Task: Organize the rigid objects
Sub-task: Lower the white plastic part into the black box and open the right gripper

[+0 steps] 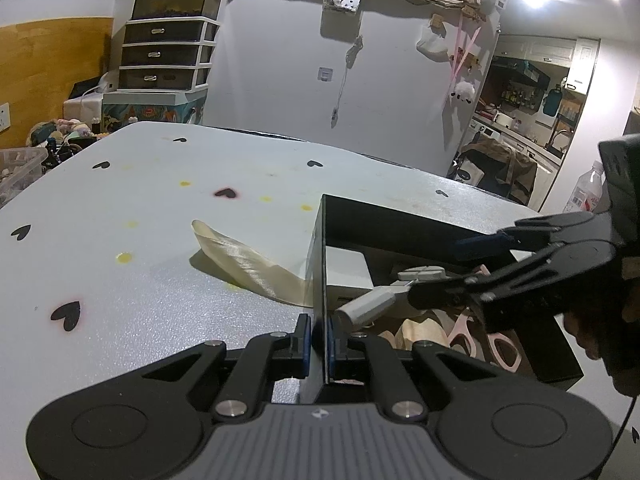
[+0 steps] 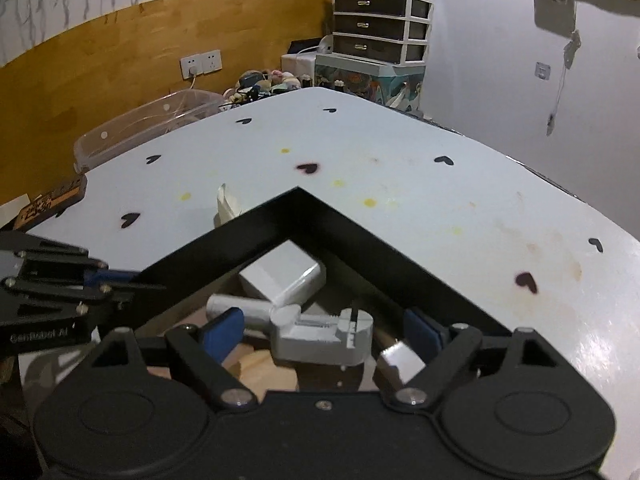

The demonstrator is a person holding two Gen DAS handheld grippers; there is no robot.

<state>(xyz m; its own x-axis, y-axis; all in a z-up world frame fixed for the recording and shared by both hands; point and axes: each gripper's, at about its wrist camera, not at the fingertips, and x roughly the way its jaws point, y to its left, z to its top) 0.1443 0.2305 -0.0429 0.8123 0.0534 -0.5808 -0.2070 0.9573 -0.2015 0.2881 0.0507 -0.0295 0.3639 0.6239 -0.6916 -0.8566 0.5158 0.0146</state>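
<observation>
Here the left gripper (image 1: 318,338) has its jaws closed on the thin side wall of a black box (image 1: 420,222), blue pads pressed to either face of the smooth, glossy panel. The box is open-topped and square-cornered, standing on the white, faintly pebbled tabletop (image 1: 140,280) printed with small black hearts and marked with yellow spots; its far corner points toward the tabletop's far edge.

The right gripper (image 2: 324,330) hangs over the box's open top with its jaws spread wide, holding nothing, blue pads on either side of a grey, ridged block-shaped tool (image 2: 320,338) lying inside. Also in the box are a white rectangular block (image 2: 280,274) with rounded edges against the far corner, a pale matte cylinder (image 2: 236,306), a shiny metallic piece (image 2: 398,362), pale wooden pieces (image 2: 264,372) and pink-handled scissors (image 1: 500,344).

Just outside the box's left wall, a cream, translucent, finely ribbed curved shoehorn-like piece (image 1: 244,264) lies on the tabletop, touching or nearly touching the wall. A clear plastic bin (image 2: 144,128) sits beyond the left edge.
</observation>
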